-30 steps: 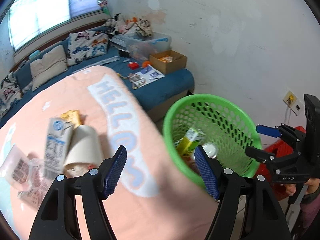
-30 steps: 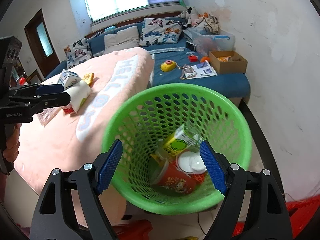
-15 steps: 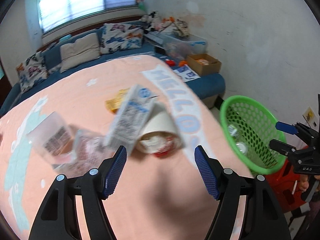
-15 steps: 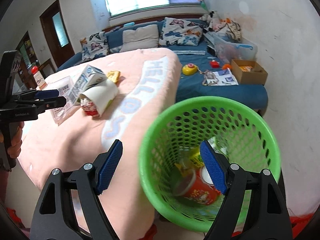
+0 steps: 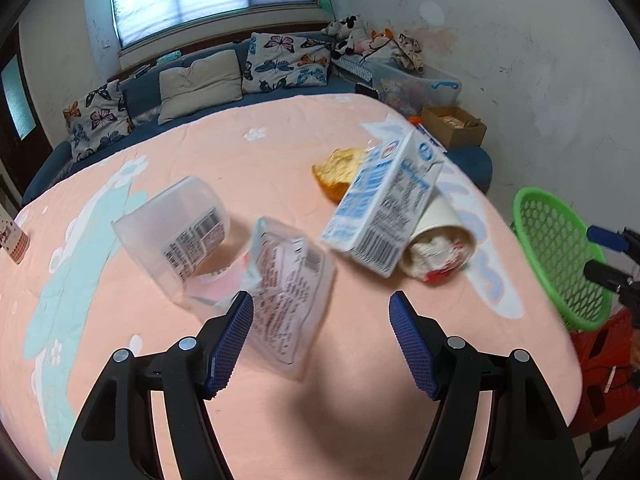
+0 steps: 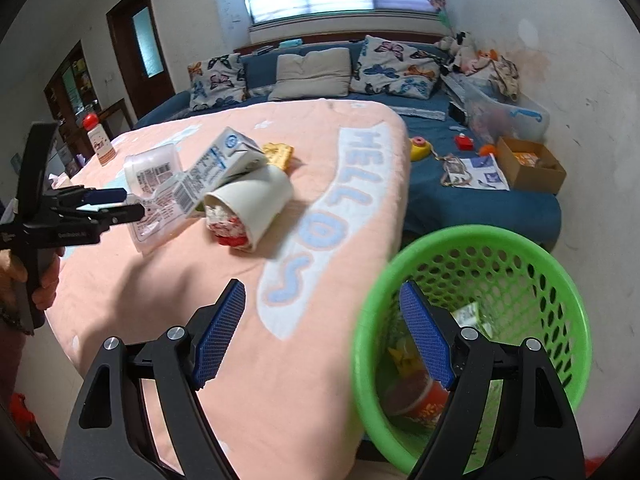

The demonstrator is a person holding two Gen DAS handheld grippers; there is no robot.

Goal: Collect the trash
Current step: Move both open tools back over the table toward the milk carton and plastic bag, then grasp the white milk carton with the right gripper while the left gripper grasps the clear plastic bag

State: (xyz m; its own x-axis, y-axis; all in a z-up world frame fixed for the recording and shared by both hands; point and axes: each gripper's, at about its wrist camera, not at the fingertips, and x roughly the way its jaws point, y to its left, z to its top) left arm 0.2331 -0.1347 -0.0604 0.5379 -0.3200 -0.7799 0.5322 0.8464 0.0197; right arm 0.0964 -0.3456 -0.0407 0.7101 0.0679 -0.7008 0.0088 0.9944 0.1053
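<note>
Trash lies on the pink blanket (image 5: 360,380): a blue-and-white milk carton (image 5: 384,208) leaning on a white paper cup (image 5: 438,240) stuffed with red and white scraps, a clear plastic tub (image 5: 176,228), a flat clear wrapper (image 5: 288,292) and a yellow wrapper (image 5: 338,170). My left gripper (image 5: 320,340) is open just short of the clear wrapper. My right gripper (image 6: 320,336) is open and empty at the blanket's edge, beside the green mesh basket (image 6: 552,280), which holds a red cup and cartons. The carton (image 6: 216,168) and cup (image 6: 252,208) show in the right wrist view.
A blue sofa bed (image 6: 480,200) with pillows, toys, papers and a cardboard box (image 6: 528,164) lies behind. A small bottle with a red cap (image 6: 98,140) stands at the far left. A white wall is on the right. A red stool (image 5: 600,344) is under the basket.
My left gripper has swung left from the basket to over the trash on the blanket. My right gripper has shifted left, off the basket's middle to its left rim. Both stayed open.
</note>
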